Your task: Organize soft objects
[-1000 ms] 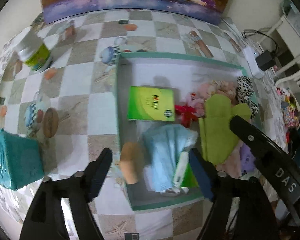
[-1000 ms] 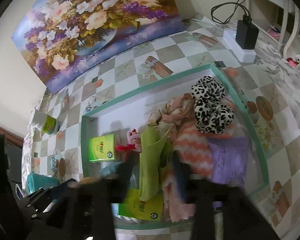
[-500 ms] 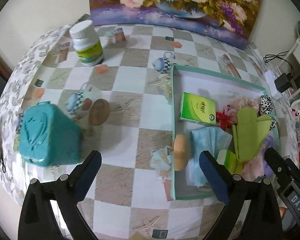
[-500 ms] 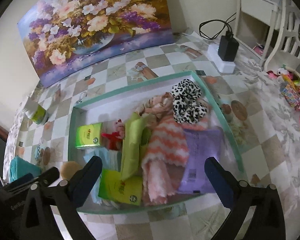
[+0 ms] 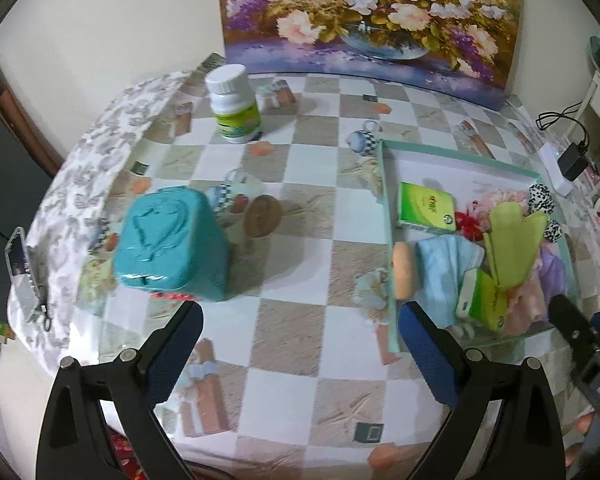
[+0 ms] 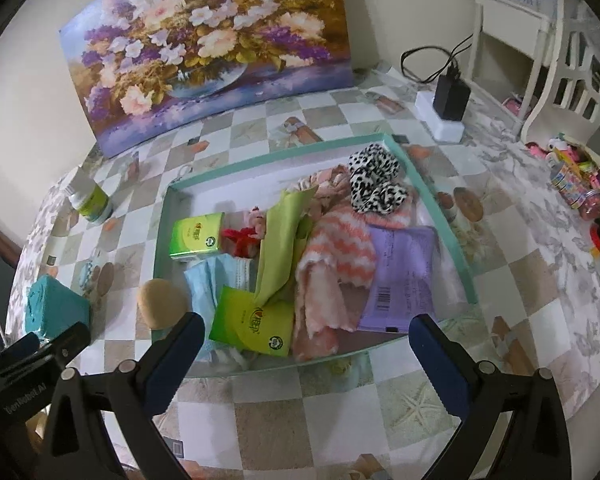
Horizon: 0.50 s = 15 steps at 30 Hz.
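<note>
Both hand-held grippers [image 5: 300, 320] [image 6: 304, 328] farther from tray [image 6: 440, 216]

- The tablecloth [image 5: 300, 264] is glossy, smooth oilcloth with a checked print; at the table's left edge a matt flowered cloth [image 5: 92, 148] covers it.
- The tray [image 6: 444, 236] looks like smooth card, teal rim, pale inside.
- The striped towel [image 6: 336, 248] is fluffy, rough pile.
- The scrunchie [image 6: 374, 184] is soft, plush, leopard-spotted fabric.
- The green cloth [image 6: 282, 240] is thin, matt and smooth.
- The blue cloth [image 5: 446, 268] is soft with a fine weave.
- The tissue packs [image 6: 252, 320] and purple pouch [image 6: 400, 276] are shiny plastic film.
- The sponge [image 6: 160, 304] is matt and porous.
- The teal box [image 5: 172, 240] is glossy and embossed.
- The bottle [image 5: 234, 104] is smooth white plastic with a glossy label.
- Gripper fingers [image 6: 440, 364] are matt black plastic with blue rubbery pads.
</note>
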{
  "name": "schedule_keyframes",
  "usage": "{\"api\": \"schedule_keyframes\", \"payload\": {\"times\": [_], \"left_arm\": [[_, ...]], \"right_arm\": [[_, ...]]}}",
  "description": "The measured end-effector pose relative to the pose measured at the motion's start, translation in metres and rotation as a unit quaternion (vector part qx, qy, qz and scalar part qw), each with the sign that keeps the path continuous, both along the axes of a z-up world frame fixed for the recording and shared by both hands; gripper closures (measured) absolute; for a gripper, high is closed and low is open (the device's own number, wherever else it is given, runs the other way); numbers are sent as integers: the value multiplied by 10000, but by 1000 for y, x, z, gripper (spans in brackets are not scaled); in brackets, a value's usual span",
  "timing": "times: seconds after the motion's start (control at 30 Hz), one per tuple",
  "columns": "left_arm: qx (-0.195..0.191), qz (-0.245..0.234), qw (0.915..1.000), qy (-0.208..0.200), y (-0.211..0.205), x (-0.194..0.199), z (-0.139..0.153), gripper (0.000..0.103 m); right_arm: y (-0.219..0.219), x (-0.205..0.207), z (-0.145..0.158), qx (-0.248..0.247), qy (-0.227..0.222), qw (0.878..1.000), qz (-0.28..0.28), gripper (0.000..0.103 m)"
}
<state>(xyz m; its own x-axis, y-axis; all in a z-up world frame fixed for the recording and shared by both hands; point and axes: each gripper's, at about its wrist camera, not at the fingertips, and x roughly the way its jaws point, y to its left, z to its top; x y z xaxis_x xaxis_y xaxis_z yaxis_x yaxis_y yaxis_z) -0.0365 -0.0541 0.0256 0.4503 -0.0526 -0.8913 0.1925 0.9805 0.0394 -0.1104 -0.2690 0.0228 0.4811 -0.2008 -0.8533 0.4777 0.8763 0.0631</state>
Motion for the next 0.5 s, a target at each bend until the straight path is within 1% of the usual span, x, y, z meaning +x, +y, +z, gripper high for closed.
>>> {"api": "schedule_keyframes", "payload": {"times": [0.17,0.4,0.5], "left_arm": [[266,147,9993,-200,6,-8,6,5],[274,207,9993,-119,10,-4,7,5],[366,249,9990,-78,10,-3,5,5]], "right_arm": [[5,-6,8,-89,-37,10000,-7,0],[12,-2,7,-158,52,9997,156,0],[14,0,6,-182,107,9996,212,0]]}}
